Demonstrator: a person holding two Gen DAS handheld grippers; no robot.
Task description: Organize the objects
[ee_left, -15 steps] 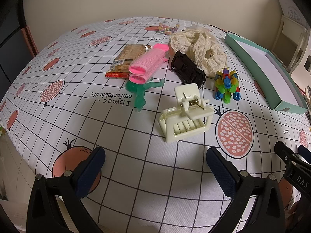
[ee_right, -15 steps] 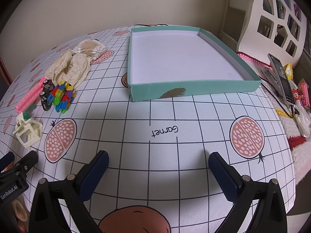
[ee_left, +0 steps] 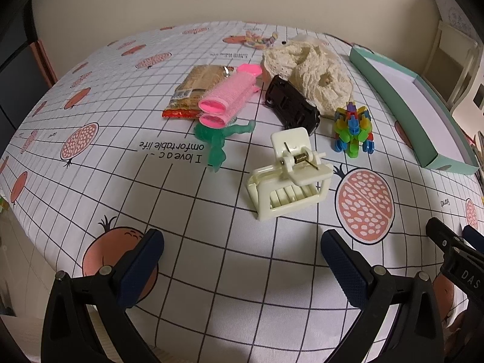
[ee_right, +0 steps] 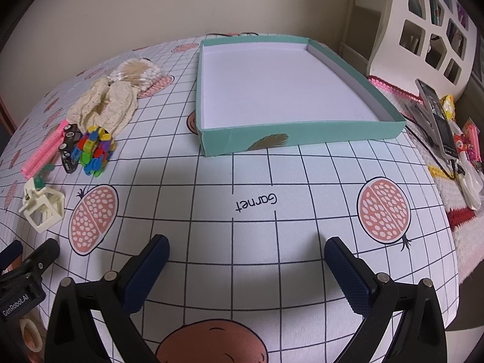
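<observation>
A cream hair claw clip (ee_left: 289,173) lies just ahead of my open left gripper (ee_left: 242,260), which holds nothing. Behind the clip sit a black toy car (ee_left: 292,106), a multicoloured block toy (ee_left: 352,130), pink hair rollers (ee_left: 228,98), a green figure (ee_left: 219,140), a snack packet (ee_left: 193,90) and a cream crochet cloth (ee_left: 311,72). The teal box (ee_right: 302,134) with a white bare floor stands ahead of my open right gripper (ee_right: 246,261). The same clip (ee_right: 42,208) and block toy (ee_right: 93,148) show at the right wrist view's left.
The table wears a white grid cloth with pomegranate prints (ee_right: 272,181). A bag of cotton swabs (ee_right: 136,71) lies behind the crochet cloth. To the right stand a white cut-out shelf (ee_right: 423,30), a phone (ee_right: 437,118) and small packets on a knitted mat.
</observation>
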